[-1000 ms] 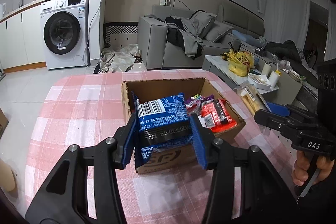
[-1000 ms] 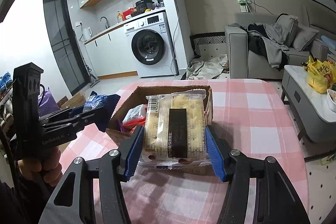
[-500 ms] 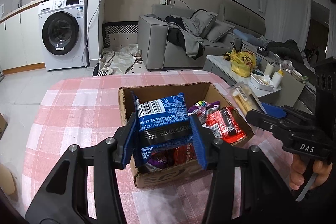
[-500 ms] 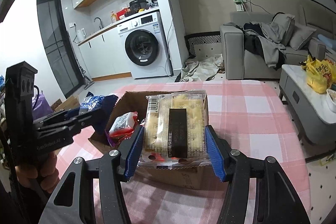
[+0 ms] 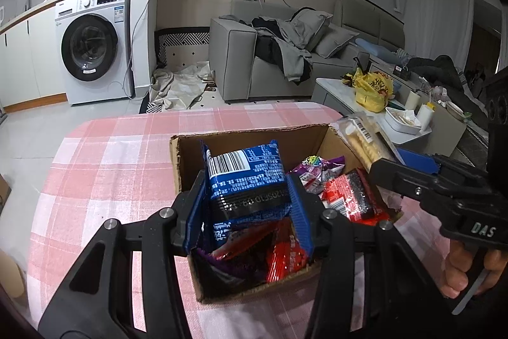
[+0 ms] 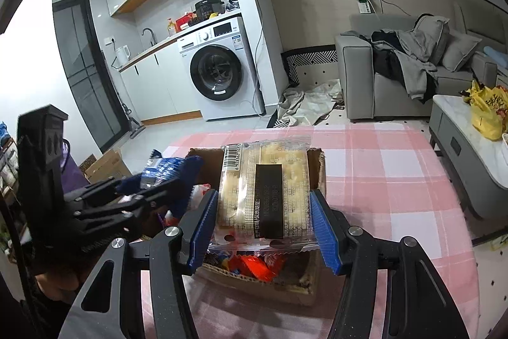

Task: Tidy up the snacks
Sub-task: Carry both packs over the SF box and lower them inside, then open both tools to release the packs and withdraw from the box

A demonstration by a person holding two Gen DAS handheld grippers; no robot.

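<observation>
Left gripper [image 5: 247, 205] of mine is clamped on a blue foil snack pack w/ barcode [image 5: 246, 177], over the open brown cardboard box [image 5: 250, 135] on the pink-checked tablecloth [image 5: 111, 154]. Right gripper [image 6: 263, 224] is clamped on a clear pack of pale crackers w/ black label [image 6: 266, 196], also above the box. Inside: red wrappers [image 5: 349, 196] & a purple sweet bag [image 5: 320, 167].
</observation>
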